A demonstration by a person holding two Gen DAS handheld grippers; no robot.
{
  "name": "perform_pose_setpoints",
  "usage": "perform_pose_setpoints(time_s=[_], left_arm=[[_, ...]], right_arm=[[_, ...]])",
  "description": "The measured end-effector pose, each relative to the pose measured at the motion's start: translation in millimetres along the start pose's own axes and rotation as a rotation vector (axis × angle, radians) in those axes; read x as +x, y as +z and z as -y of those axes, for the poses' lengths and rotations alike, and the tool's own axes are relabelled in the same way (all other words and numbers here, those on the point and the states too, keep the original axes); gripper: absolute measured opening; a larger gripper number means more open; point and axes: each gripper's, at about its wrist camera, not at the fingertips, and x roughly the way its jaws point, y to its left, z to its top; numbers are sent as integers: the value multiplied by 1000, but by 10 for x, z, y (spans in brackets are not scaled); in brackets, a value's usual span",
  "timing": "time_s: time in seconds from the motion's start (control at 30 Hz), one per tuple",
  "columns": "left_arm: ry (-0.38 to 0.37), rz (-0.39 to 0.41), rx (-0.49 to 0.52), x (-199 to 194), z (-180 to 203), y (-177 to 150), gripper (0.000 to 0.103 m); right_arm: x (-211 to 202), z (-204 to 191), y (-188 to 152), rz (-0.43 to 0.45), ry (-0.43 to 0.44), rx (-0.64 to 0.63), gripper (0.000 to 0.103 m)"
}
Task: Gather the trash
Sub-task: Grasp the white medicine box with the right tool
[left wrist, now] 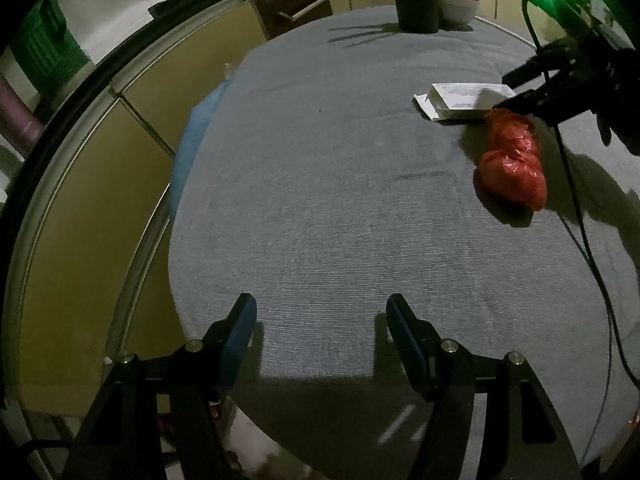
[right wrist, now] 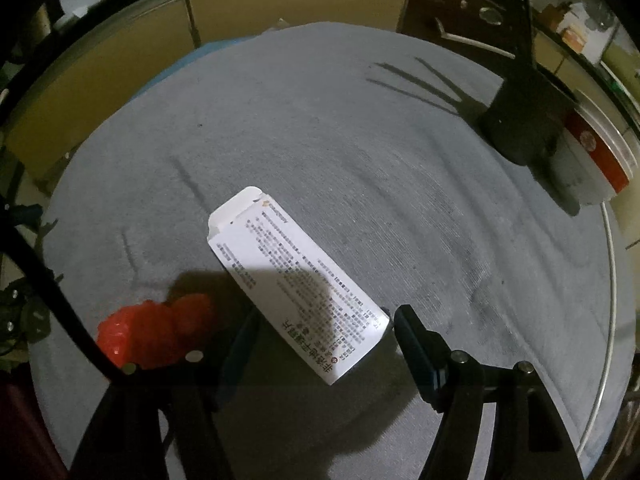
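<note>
Grey ribbed cloth covers the table (left wrist: pixel 320 200) in the left wrist view, where the left gripper (left wrist: pixel 321 312) stands wide open over bare fabric, holding nothing; the red plastic bag (left wrist: pixel 512 160) and white carton (left wrist: pixel 460 100) lie well apart from it, beside the right gripper (left wrist: pixel 520 88), whose jaw spacing is unclear here. This view alone shows the black bin (left wrist: pixel 416 6) upright at the far edge. In the right wrist view, the right gripper (right wrist: pixel 324 320) is wide open, straddling the carton's near end without clamping it. Risk: closing on the light carton's corner may pivot or crush it. The trailing cable (right wrist: pixel 52 288) may snag the bag.
</note>
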Motion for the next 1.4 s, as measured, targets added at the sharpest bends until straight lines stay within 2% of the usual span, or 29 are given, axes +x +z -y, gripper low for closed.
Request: perform_pose_setpoints(time_s=[0.27, 0.5, 0.73, 0.8, 0.9, 0.97, 1.07, 1.2, 1.23, 1.4], left_arm=[[-28, -6, -20, 15, -36, -37, 68], [-38, 4, -26, -17, -78, -37, 68], [-27, -3, -39, -16, -118, -34, 68], [-28, -3, -36, -26, -95, -20, 68], [-31, 11, -22, -65, -41, 14, 68], [-48, 20, -14, -98, 4, 40, 68], [-114, 18, -5, -137, 96, 106, 68], [-215, 12, 14, -153, 281, 258, 68], [-225, 11, 19, -151, 321, 293, 68], [-250, 25, 82, -117, 659, 526, 68]], right_arm=[[-74, -80, -294, -2, 119, 96, 73], [-248, -46, -256, 17, 35, 102, 73], [26, -172, -59, -65, 75, 38, 76], [23, -174, -49, -41, 82, 44, 77], [6, -85, -59, 9, 112, 129, 74], [-47, -50, -124, 33, 104, 172, 61], [-116, 6, -267, 52, 106, 221, 56], [-267, 90, -584, 80, 72, 307, 54], [-254, 190, -654, 87, 73, 338, 54], [-459, 191, -1205, 128, 81, 465, 54]])
